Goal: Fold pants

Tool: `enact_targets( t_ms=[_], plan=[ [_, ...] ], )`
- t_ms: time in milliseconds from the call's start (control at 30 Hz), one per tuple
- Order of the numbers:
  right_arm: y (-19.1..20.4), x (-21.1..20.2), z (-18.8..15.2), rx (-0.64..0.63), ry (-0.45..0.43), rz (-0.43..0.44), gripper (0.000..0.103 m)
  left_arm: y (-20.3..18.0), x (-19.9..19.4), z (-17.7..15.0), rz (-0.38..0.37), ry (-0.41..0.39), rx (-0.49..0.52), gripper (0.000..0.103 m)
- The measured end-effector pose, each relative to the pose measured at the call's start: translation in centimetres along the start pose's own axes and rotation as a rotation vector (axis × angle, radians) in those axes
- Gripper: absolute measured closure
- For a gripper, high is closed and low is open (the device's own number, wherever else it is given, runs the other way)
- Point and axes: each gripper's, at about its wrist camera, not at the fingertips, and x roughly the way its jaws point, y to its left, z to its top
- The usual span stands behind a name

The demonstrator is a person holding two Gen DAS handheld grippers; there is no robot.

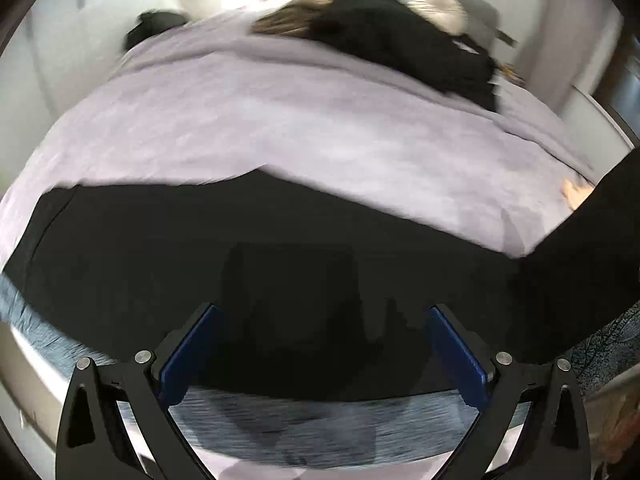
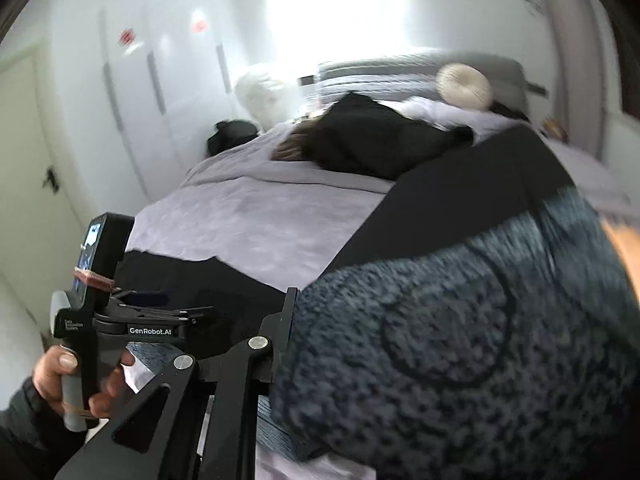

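A bed covered in a lilac bedspread [image 1: 248,120] fills the left wrist view. The black pants [image 1: 200,240] lie spread across its near edge, one end lifted off to the right. In the right wrist view a dark blue fuzzy garment [image 2: 460,340] hangs close to the lens, hiding the right gripper's [image 2: 288,340] far finger, so I cannot tell how its fingers stand. A heap of dark clothing [image 1: 400,36] sits near a round cream cushion [image 1: 438,10]. The left gripper [image 1: 320,344] hovers over the pants, blue-padded fingers spread wide.
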Motion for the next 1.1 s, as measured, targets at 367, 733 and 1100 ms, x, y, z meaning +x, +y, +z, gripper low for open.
enact_targets(
  t_ms=[367, 733, 1100],
  plan=[
    [10.9, 12.7, -4.4, -0.212, 0.246, 0.001, 0.085, 10.7, -2.1, -1.7, -0.013, -0.015, -0.205, 0.0],
    [11.4, 7.8, -4.1, -0.236, 0.233, 0.197, 0.02, 10.7, -4.9, -0.2, -0.096, -0.093, -0.2, 0.0],
    [1.9, 9.1, -7.9, 0.169, 0.35, 0.377, 0.013, -0.3, -0.3, -0.3, -0.317, 0.068, 0.073, 0.0]
  ],
)
